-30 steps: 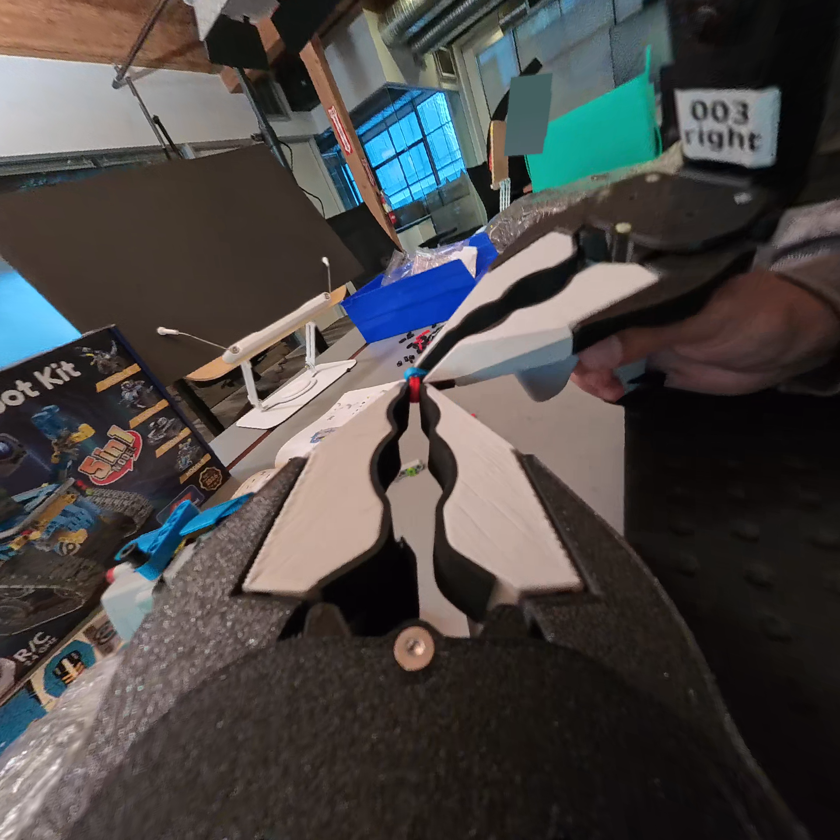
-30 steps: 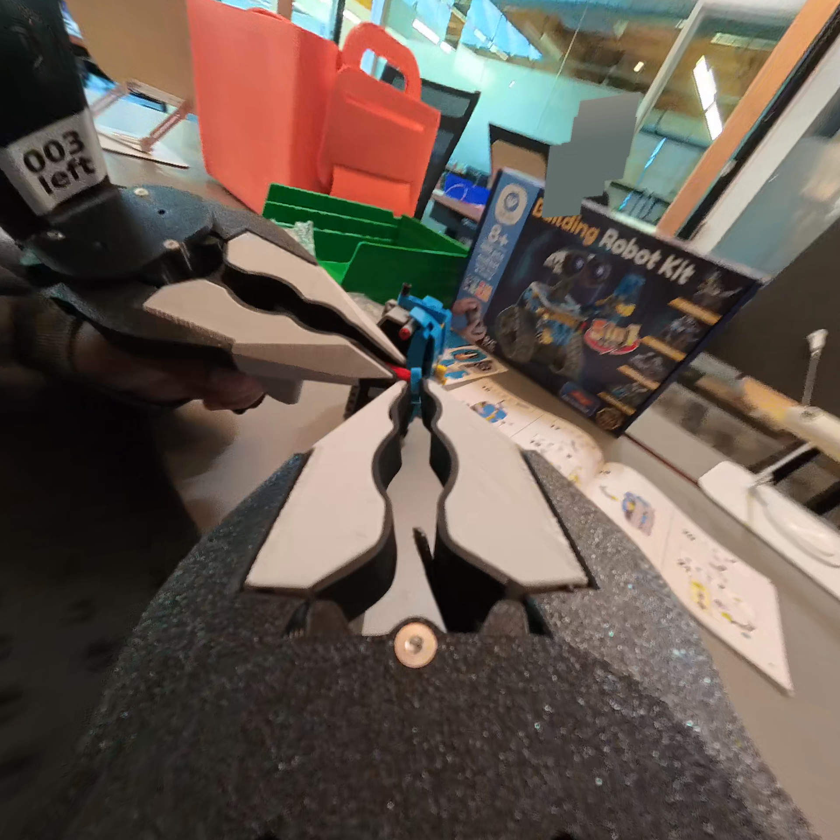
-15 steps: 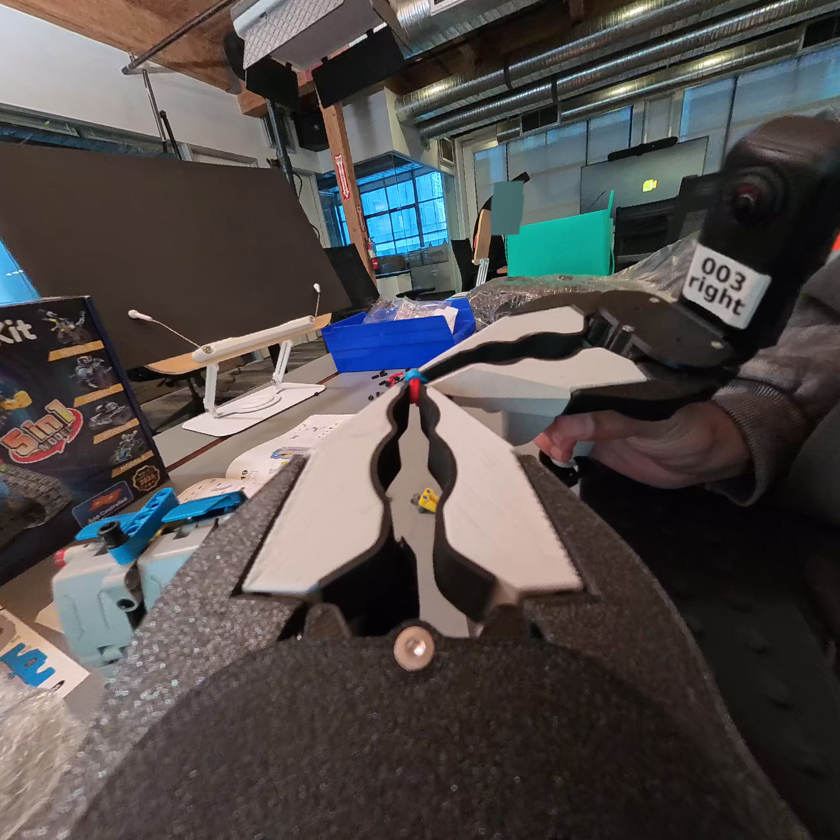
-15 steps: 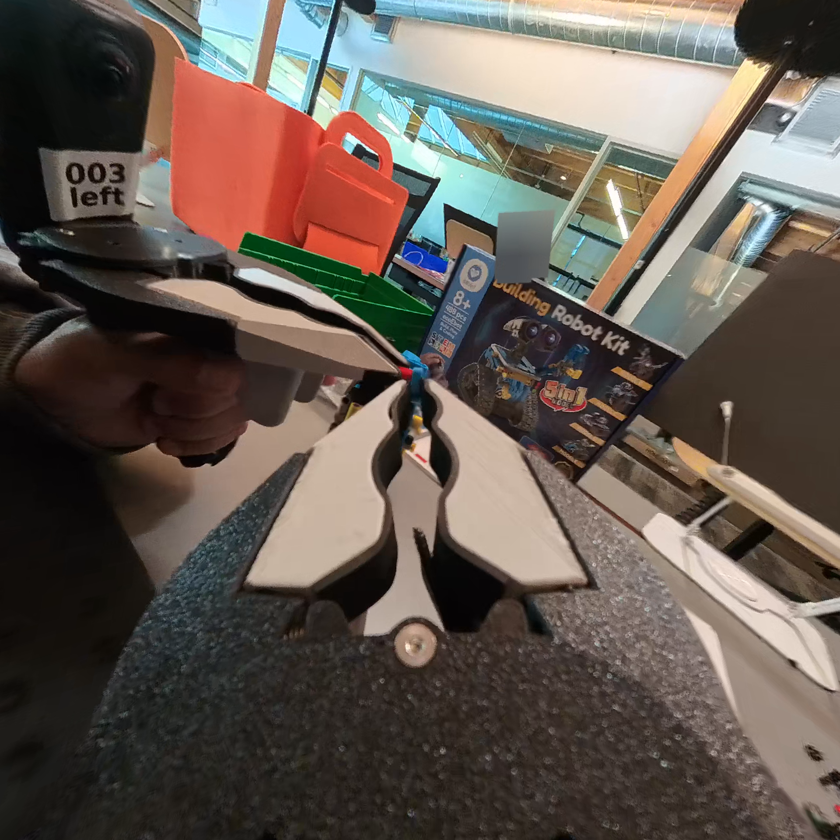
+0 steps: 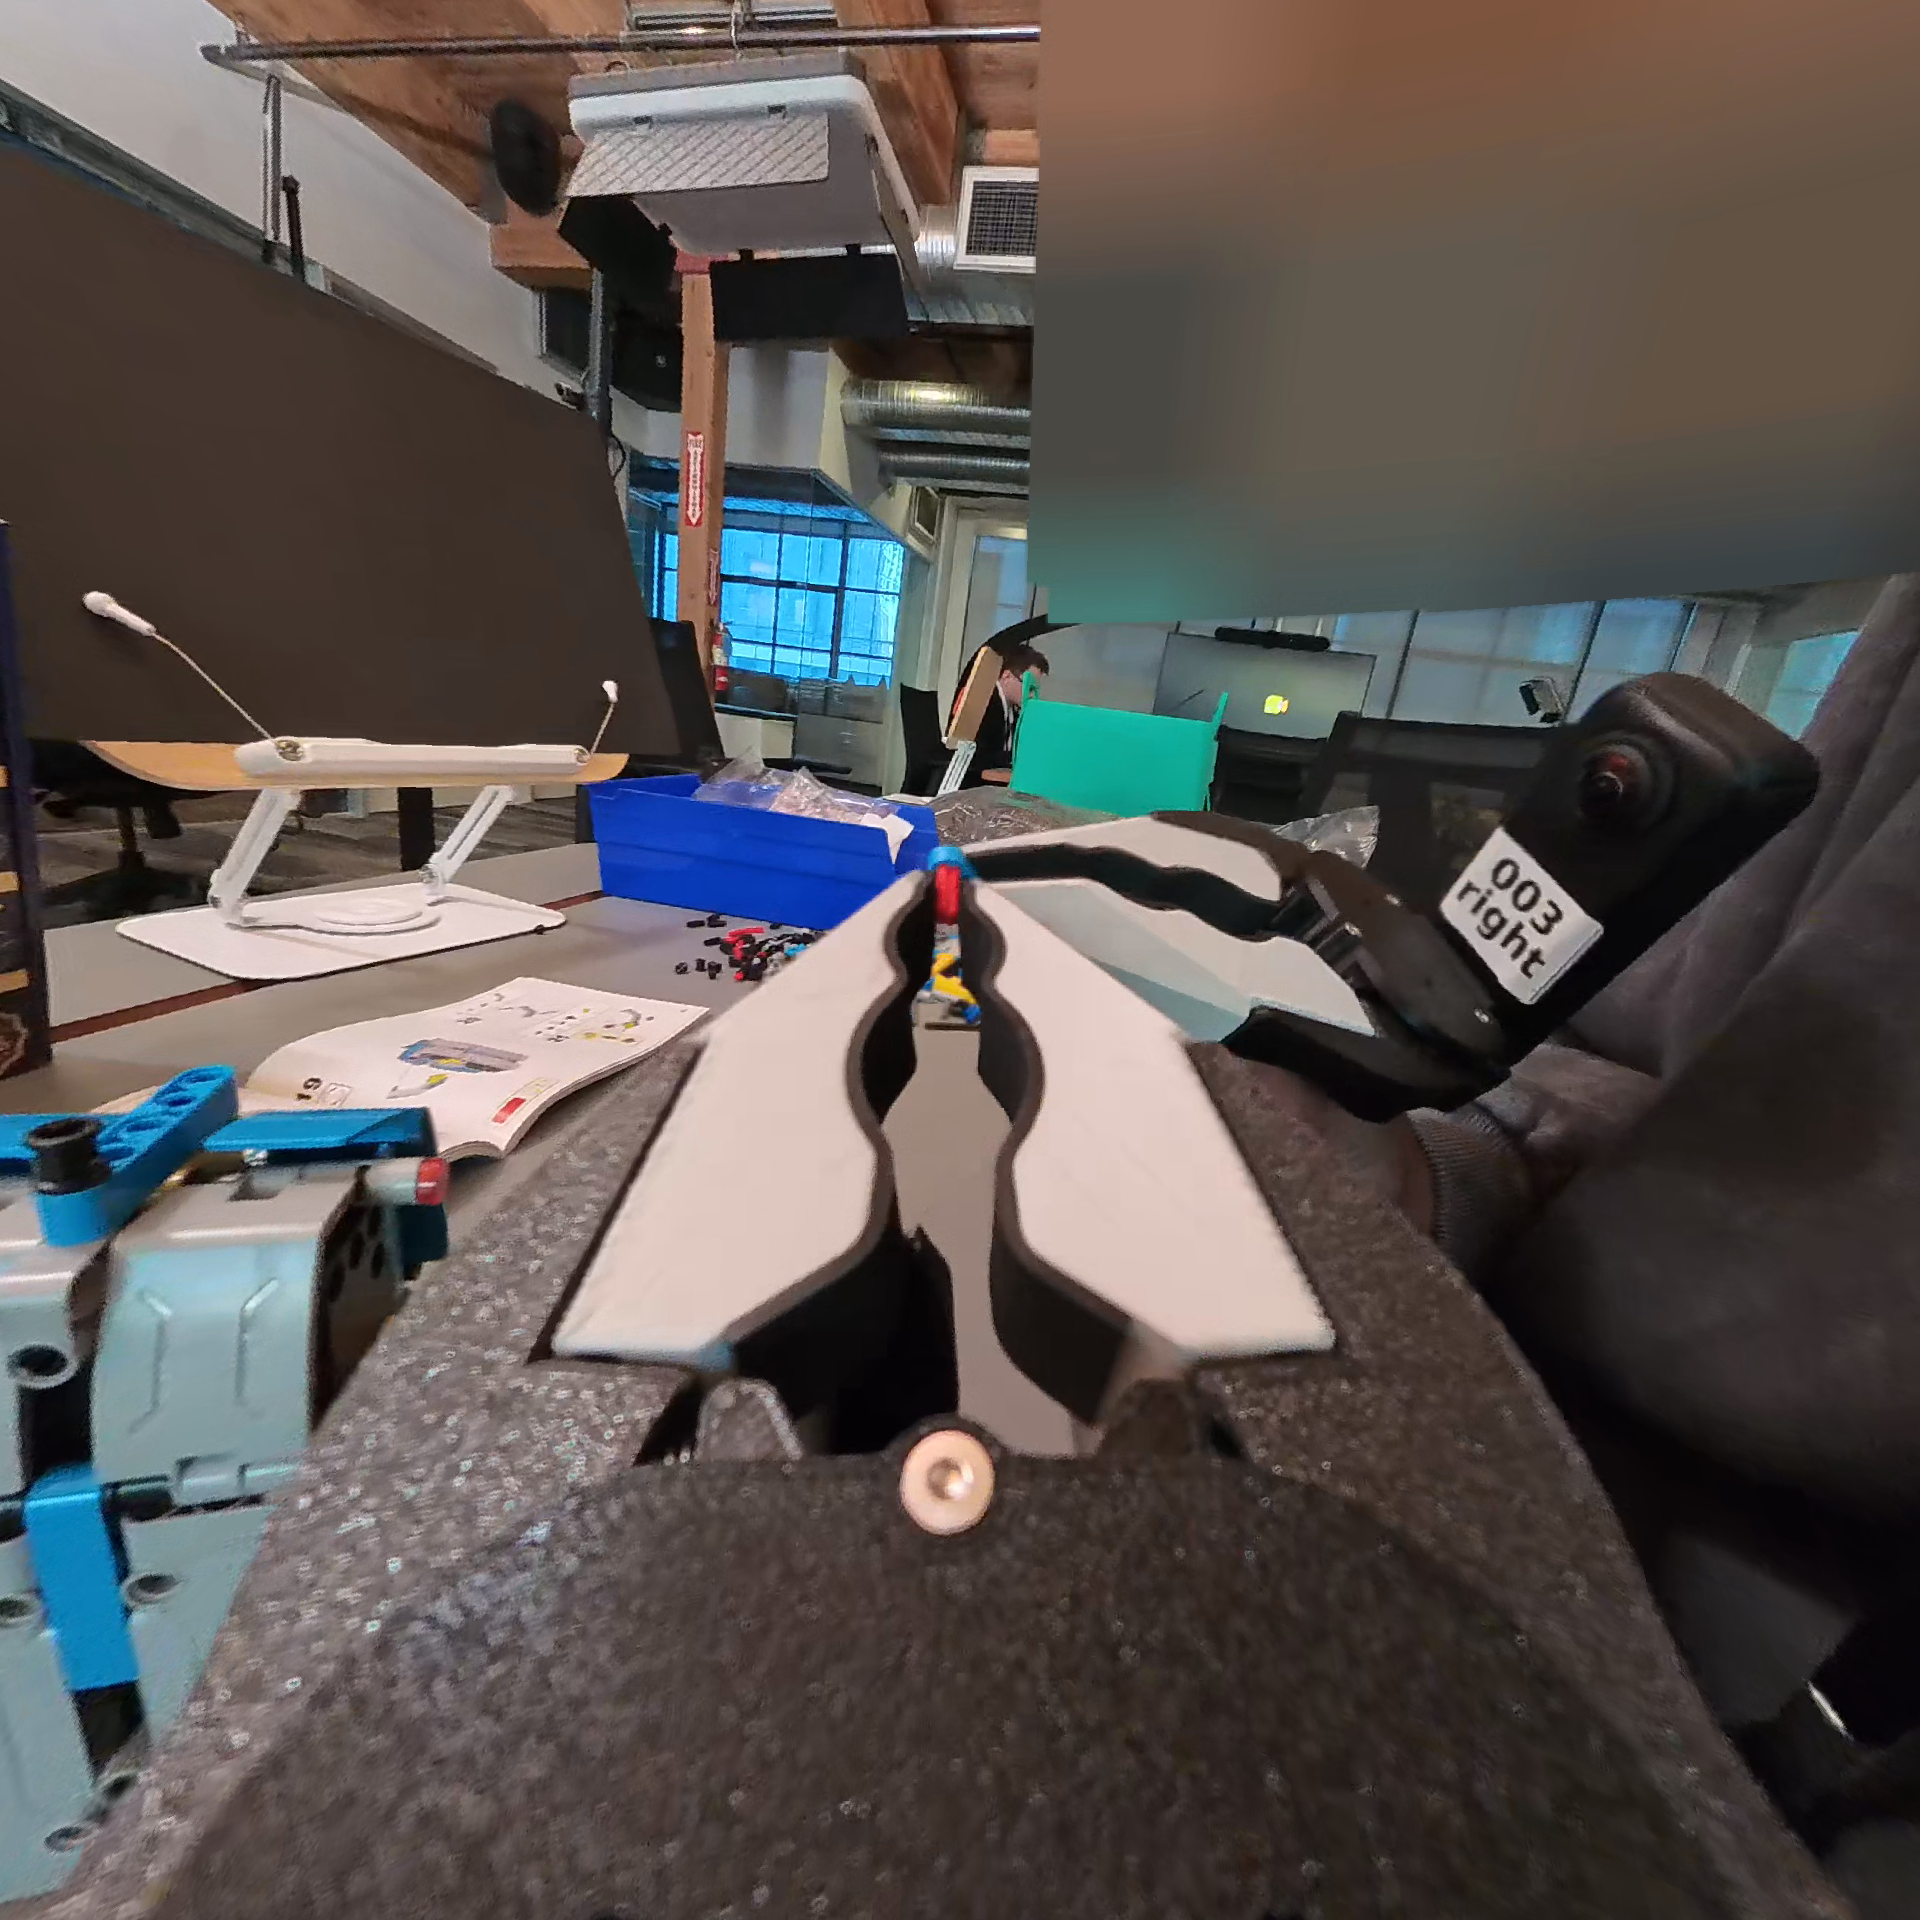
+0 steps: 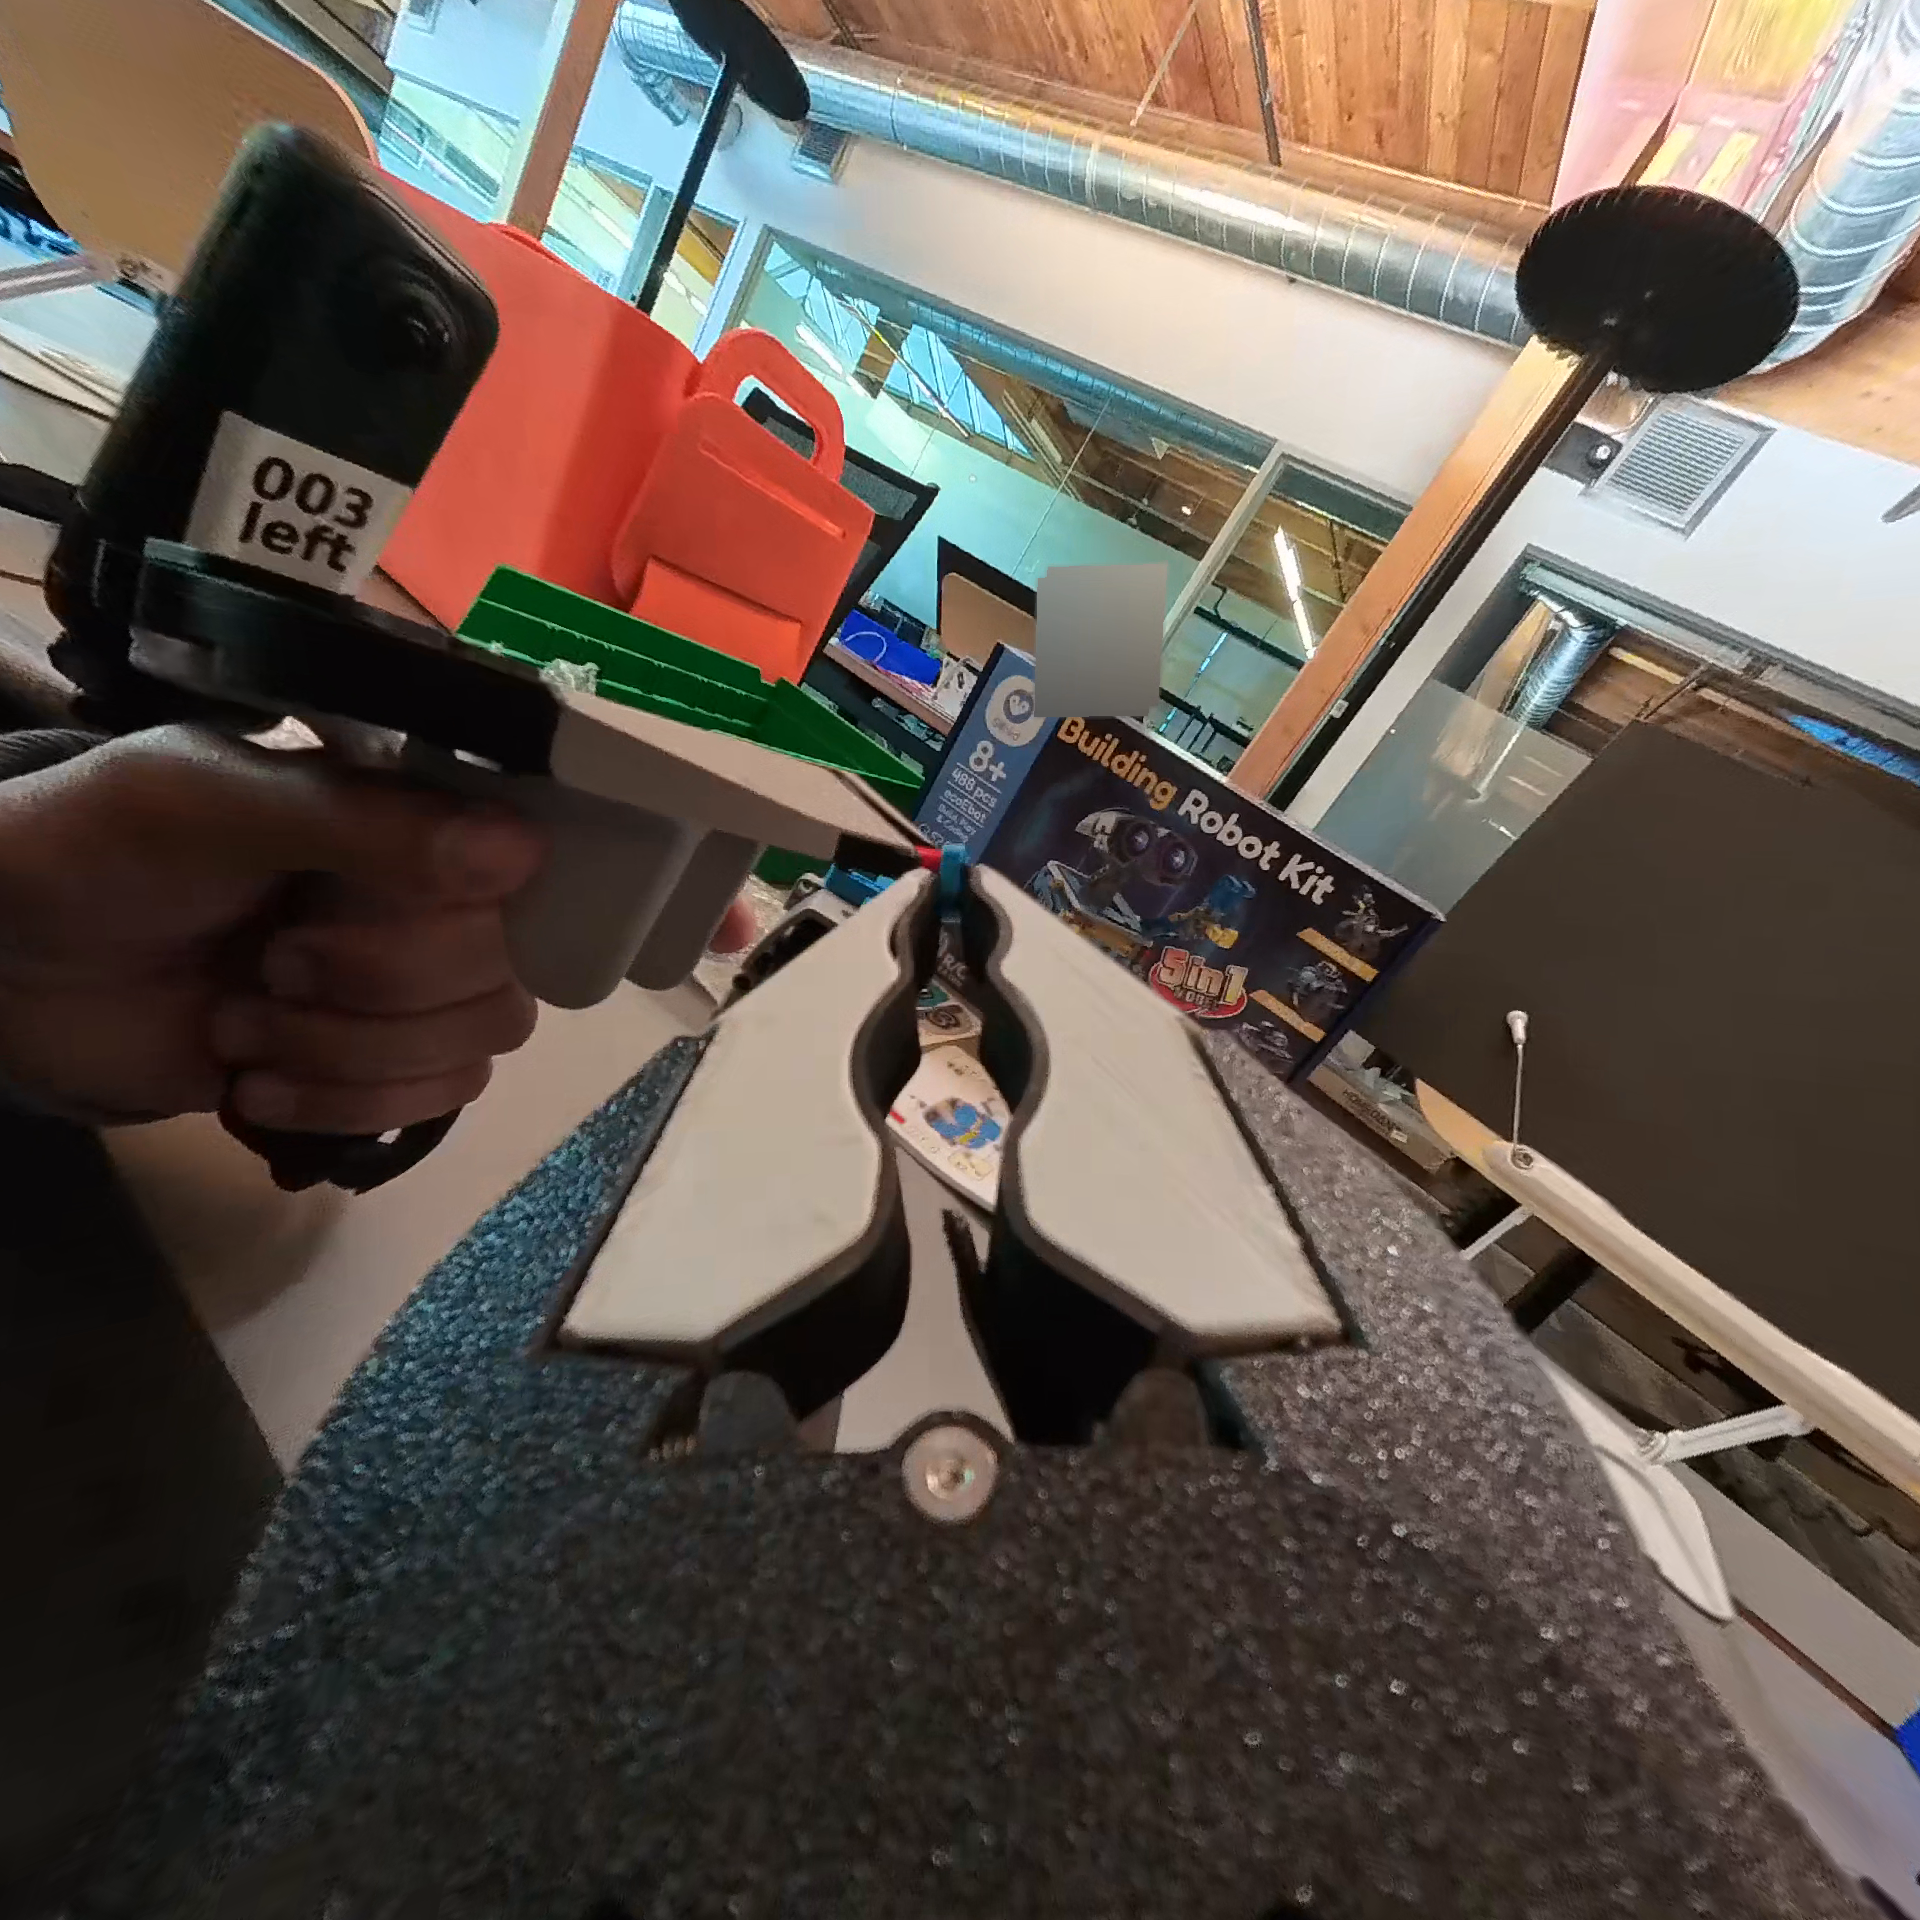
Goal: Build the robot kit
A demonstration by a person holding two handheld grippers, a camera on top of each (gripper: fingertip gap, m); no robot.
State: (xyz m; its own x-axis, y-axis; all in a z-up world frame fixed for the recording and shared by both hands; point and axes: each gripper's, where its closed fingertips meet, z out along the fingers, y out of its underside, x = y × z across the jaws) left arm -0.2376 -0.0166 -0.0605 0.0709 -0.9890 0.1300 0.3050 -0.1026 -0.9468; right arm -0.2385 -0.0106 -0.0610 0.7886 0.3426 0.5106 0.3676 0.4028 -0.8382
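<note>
Left gripper (image 5: 945, 902) pinches a small red plastic peg (image 5: 947, 896); right gripper (image 6: 948, 883) pinches a small blue plastic connector (image 6: 951, 878). Tips meet mid-air, peg touching connector, above the grey table (image 5: 582, 935), near a blue-grey block model (image 5: 156, 1278).

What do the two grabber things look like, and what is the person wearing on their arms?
Both the left gripper and the right gripper have two flat white fingers with wavy black inner edges, set in a speckled black body with one silver screw. Each has a black camera on top with a white sticker. The person wears dark grey sleeves.
</note>
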